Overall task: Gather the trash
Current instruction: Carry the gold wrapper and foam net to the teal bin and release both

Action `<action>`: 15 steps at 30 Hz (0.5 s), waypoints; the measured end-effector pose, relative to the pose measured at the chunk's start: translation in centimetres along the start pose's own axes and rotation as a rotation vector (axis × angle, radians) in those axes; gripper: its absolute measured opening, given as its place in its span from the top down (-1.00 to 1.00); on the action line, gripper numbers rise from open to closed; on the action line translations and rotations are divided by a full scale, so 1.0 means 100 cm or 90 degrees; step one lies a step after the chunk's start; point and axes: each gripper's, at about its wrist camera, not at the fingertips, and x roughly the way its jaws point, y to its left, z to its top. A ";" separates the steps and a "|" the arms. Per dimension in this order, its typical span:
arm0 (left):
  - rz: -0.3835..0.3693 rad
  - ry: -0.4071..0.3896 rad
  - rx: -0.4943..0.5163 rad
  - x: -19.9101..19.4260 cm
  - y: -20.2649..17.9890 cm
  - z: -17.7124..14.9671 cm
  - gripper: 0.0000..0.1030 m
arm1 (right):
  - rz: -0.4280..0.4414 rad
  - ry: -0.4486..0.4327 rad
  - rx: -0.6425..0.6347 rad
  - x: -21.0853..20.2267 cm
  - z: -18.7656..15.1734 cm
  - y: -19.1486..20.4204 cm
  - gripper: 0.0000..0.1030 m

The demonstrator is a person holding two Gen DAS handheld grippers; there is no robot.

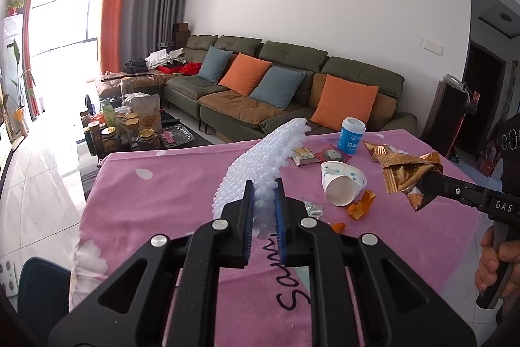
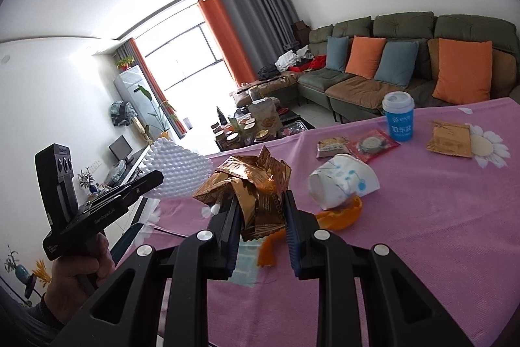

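My left gripper point(image 1: 264, 195) is shut on a white foam net sleeve point(image 1: 260, 158) and holds it above the pink tablecloth point(image 1: 156, 200). The sleeve also shows in the right wrist view point(image 2: 177, 174). My right gripper point(image 2: 261, 217) is shut on a crumpled gold snack wrapper point(image 2: 250, 184), lifted above the cloth; it also shows in the left wrist view point(image 1: 406, 171). On the cloth lie a tipped white paper cup point(image 1: 341, 184), orange peel pieces point(image 1: 360, 205), a blue cup with a white lid point(image 1: 351, 135), small snack packets point(image 1: 320, 155) and another gold wrapper point(image 2: 450, 139).
A sofa point(image 1: 292, 86) with orange and blue cushions stands behind the table. A low coffee table crowded with jars point(image 1: 123, 132) is at the far left. A dark chair back point(image 1: 42, 288) sits by the table's left edge.
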 end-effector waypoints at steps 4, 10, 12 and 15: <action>0.032 -0.017 -0.022 -0.042 0.023 -0.012 0.77 | 0.026 0.003 -0.036 0.007 0.001 0.031 0.56; 0.083 -0.033 -0.075 -0.099 0.067 -0.032 0.77 | 0.076 0.026 -0.080 0.027 -0.003 0.076 0.55; 0.107 -0.036 -0.086 -0.116 0.080 -0.039 0.77 | 0.094 0.036 -0.093 0.035 -0.005 0.090 0.56; 0.140 -0.040 -0.110 -0.142 0.105 -0.049 0.77 | 0.123 0.057 -0.116 0.051 -0.009 0.114 0.56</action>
